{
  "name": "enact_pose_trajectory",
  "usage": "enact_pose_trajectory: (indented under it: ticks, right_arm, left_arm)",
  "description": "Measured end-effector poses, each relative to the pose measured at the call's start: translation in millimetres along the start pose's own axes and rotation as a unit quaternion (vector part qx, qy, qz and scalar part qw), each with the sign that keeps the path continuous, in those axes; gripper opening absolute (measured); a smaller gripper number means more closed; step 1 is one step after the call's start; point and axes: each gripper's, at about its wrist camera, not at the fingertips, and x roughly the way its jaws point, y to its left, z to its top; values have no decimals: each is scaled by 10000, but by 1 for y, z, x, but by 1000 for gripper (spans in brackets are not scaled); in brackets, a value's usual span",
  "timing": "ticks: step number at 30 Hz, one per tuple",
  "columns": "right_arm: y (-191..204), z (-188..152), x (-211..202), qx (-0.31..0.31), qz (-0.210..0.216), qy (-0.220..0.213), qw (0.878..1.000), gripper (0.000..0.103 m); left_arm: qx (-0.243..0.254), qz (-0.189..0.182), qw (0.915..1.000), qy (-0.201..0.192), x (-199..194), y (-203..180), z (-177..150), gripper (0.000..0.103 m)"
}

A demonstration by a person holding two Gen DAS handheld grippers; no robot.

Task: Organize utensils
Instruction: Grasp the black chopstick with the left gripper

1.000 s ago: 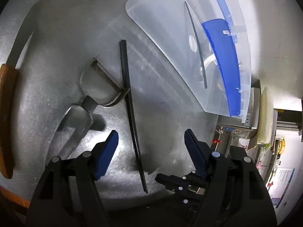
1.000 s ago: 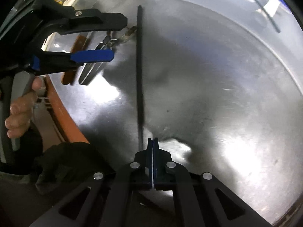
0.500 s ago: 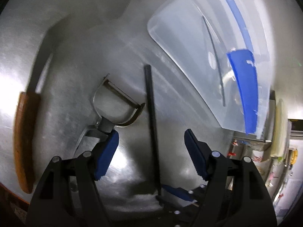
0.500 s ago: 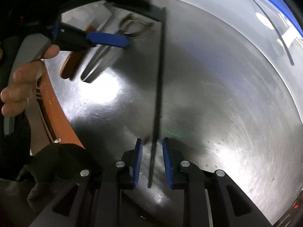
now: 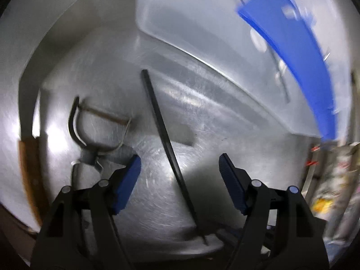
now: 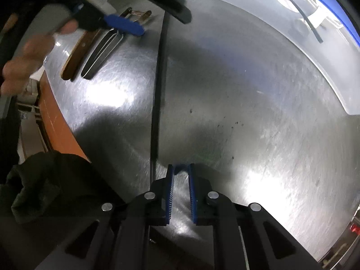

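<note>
A long black chopstick (image 5: 162,130) lies flat on the steel table (image 6: 247,112). My left gripper (image 5: 178,171) hangs open above it, the stick running between its blue pads (image 5: 128,180) without touching them. In the right wrist view the same chopstick (image 6: 158,85) ends just left of my right gripper (image 6: 180,168). Its jaws are closing to a narrow gap with only bare steel between them. The left gripper (image 6: 164,24) shows at the top of that view, straddling the stick's far end. A second chopstick (image 6: 292,4) lies inside the clear bin (image 6: 337,85).
A metal peeler (image 5: 96,123) and a wooden-handled knife (image 5: 29,168) lie left of the chopstick. The clear bin (image 5: 202,33) with a blue lid part (image 5: 292,51) fills the upper right. The table's orange edge (image 6: 56,117), a hand (image 6: 27,54) and dark cloth (image 6: 56,180) sit at left.
The right gripper went from shut to a small gap; the chopstick was between its pads half a second ago and now lies just left of them. The left gripper swung over the stick, still open.
</note>
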Motion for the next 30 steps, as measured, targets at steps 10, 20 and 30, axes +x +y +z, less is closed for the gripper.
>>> enact_pose_trajectory:
  ticks: [10, 20, 30]
  right_arm:
    - [-12, -38, -28, -124, 275, -792, 9964, 31]
    - [-59, -55, -31, 485, 496, -1122, 9913, 31]
    - [-57, -28, -23, 445, 1820, -1129, 9758, 45]
  left_arm:
    - [402, 1679, 9849, 100, 22, -64, 0, 17]
    - [32, 1030, 9947, 23, 24, -77, -24, 5]
    - [66, 348, 9988, -344, -23, -61, -64, 5]
